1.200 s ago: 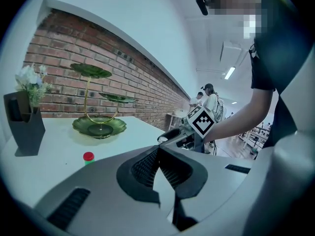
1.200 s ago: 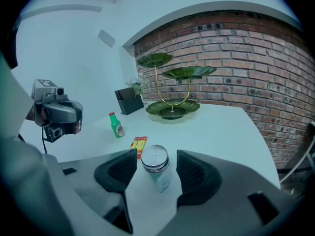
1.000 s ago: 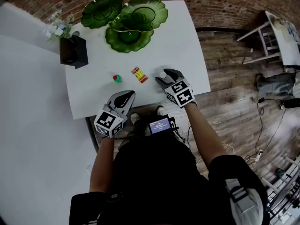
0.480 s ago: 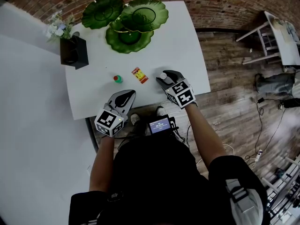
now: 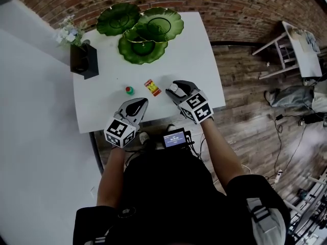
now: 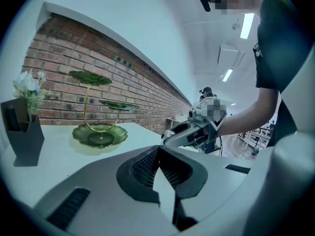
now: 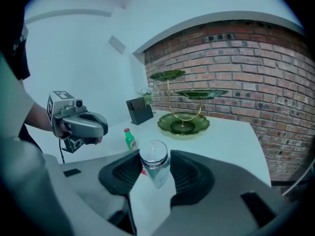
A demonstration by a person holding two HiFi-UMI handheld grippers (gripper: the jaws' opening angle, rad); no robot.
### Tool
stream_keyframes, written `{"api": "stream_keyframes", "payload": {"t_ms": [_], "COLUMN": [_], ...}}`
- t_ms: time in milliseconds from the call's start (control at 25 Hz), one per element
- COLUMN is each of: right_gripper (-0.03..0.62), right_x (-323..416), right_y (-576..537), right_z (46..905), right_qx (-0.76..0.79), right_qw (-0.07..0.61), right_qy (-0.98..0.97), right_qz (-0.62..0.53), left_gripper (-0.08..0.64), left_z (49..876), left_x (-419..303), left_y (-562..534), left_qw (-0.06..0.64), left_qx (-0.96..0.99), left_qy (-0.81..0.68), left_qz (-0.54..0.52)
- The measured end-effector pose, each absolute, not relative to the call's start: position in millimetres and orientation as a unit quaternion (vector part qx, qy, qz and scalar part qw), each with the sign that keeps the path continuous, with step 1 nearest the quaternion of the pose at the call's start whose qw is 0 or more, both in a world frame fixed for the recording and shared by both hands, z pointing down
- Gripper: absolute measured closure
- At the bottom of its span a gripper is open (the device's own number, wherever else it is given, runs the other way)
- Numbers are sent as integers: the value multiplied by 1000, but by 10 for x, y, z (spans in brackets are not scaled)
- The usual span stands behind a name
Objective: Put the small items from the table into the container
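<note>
A white table (image 5: 194, 60) stood against a red brick wall (image 5: 230, 4), with a brown wood floor (image 5: 255, 116) on its right. At the far side of the table stood a green stand (image 5: 140, 32) with three leaf-shaped plates on a gold pole. All three plates looked empty. At the far left corner was a black box (image 5: 84, 61) with pale flowers (image 5: 69, 33) in it.

The right gripper (image 5: 176, 91) was at the near edge of the table. Its two jaws pinched a little glass jar (image 5: 174, 87) with a shiny metal lid. In the right gripper view the jar (image 7: 155, 161) sat tilted between the two black pads.

The left gripper (image 5: 137, 103) was at the near edge too, to the left of the right one and well apart from it. Its jaws were pressed tight together with nothing in them.

A small green bottle (image 5: 129, 90) with a red cap stood upright on the table, just beyond the left gripper. A red and yellow packet (image 5: 152, 87) lay flat between the bottle and the jar.
</note>
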State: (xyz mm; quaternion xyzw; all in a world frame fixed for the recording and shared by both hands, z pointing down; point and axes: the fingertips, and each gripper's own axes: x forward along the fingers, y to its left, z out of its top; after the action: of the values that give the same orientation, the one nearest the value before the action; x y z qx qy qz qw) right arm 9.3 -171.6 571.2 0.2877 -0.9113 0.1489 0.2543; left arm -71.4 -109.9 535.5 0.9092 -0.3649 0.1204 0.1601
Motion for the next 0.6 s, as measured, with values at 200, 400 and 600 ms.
{"api": "stream_keyframes", "payload": {"t_ms": [200,400,600], "right_gripper": [408,410,410], "right_x": [29,4,3], "right_y": [-1701,-1687,-1658], "right_z": [5510,5383,5368], "right_qx": [289,292,294], "right_qw": [243,241,241], "right_qy": [-915,-916,-916], "right_qz": [140,131,130], "left_gripper": [558,557,557], "left_z": [5284,5202,5170], "left_x": [-741,-765,-760], "left_y": [-1141,-1178,-1179], "left_qw": [152,144,141], "left_qx": [910,911,913], "left_qy": [-370,-373,-371], "left_qz": [109,99,94]}}
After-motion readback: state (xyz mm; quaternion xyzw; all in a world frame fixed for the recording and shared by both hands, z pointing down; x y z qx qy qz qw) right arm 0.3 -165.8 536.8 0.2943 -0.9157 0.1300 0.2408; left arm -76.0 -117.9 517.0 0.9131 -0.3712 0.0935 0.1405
